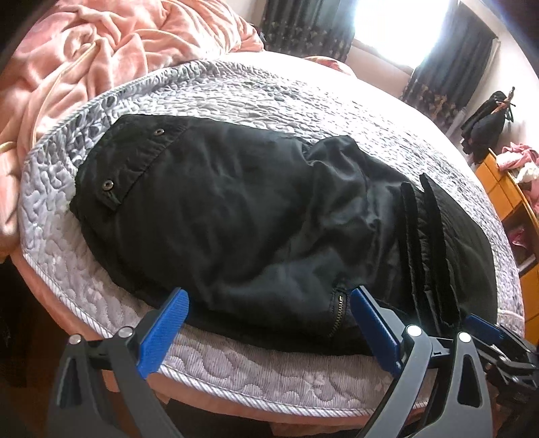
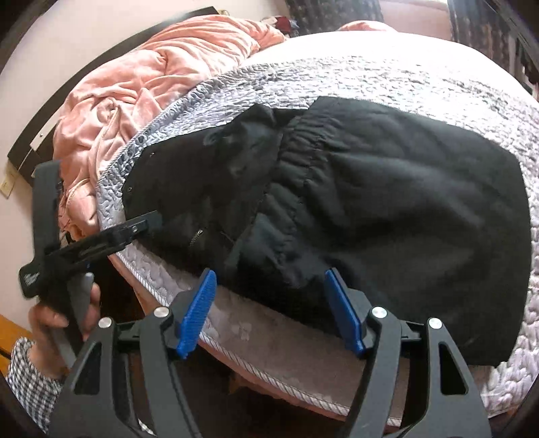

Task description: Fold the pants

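Observation:
Black pants (image 1: 235, 215) lie folded in a bundle on a grey quilted bedspread (image 1: 235, 87); they also show in the right wrist view (image 2: 387, 209). Snap buttons sit at the left end and a brass zipper (image 1: 338, 310) at the near edge. My left gripper (image 1: 269, 303) is open, its blue pads (image 1: 161, 330) straddling the near edge of the pants, holding nothing. My right gripper (image 2: 269, 289) is open, its pads (image 2: 198, 310) either side of the near edge by the elastic waistband. The left gripper also shows in the right wrist view (image 2: 134, 229), the right gripper's tip in the left wrist view (image 1: 485, 326).
A crumpled pink blanket (image 1: 101, 50) is heaped at the far left of the bed. The bedspread's corded edge (image 2: 269, 380) runs just below both grippers. An orange wooden shelf (image 1: 505, 188) with clothes stands at the right. Dark curtains (image 1: 303, 27) hang at the back.

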A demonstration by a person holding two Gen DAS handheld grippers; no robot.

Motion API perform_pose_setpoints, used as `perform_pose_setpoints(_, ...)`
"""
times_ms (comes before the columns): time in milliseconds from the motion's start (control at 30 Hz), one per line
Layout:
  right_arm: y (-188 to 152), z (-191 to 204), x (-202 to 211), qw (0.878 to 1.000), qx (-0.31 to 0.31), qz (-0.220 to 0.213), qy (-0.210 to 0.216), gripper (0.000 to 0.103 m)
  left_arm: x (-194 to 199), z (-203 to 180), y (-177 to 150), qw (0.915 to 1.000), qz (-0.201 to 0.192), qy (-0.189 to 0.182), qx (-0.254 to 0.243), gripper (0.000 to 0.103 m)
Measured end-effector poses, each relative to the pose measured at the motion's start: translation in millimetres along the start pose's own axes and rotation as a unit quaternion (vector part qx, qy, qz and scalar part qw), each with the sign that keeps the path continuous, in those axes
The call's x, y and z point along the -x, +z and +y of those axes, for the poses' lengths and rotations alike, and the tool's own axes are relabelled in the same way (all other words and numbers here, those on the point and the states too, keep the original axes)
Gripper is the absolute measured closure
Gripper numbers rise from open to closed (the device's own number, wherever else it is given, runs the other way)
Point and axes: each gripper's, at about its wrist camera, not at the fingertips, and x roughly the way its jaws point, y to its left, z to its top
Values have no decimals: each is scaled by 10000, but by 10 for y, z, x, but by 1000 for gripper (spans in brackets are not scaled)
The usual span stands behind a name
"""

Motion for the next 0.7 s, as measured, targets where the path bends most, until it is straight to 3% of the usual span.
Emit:
perform_pose_setpoints(133,43,13,-135,9994,71,42,-331,39,3,6,-15,10000,11,32,-36,6)
perform_pose_setpoints(233,97,-64,-202,9994,-22,109,-336,55,-8,16,-28,10000,41,9,-16,6)
perform_pose_setpoints(267,101,-92,-207,9996,-47,120,-264,69,-12,19,-39,10000,41,10,-17,6)
perform_pose_setpoints(333,118,-106,-218,9997,-70,166,-156,87,-27,25,-49,10000,73,9,-23,6)
perform_pose_setpoints(400,129,-118,-169,9999,-71,113,-92,95,-41,28,-63,9999,97,8,-29,6)
perform_pose_setpoints(567,209,-110,154,9972,-336,-291,601,97,-55,48,-84,9999,124,11,2,6)
perform_pose_setpoints(700,292,67,226,9968,-103,-261,744,97,-40,67,-74,9999,113,10,19,6)
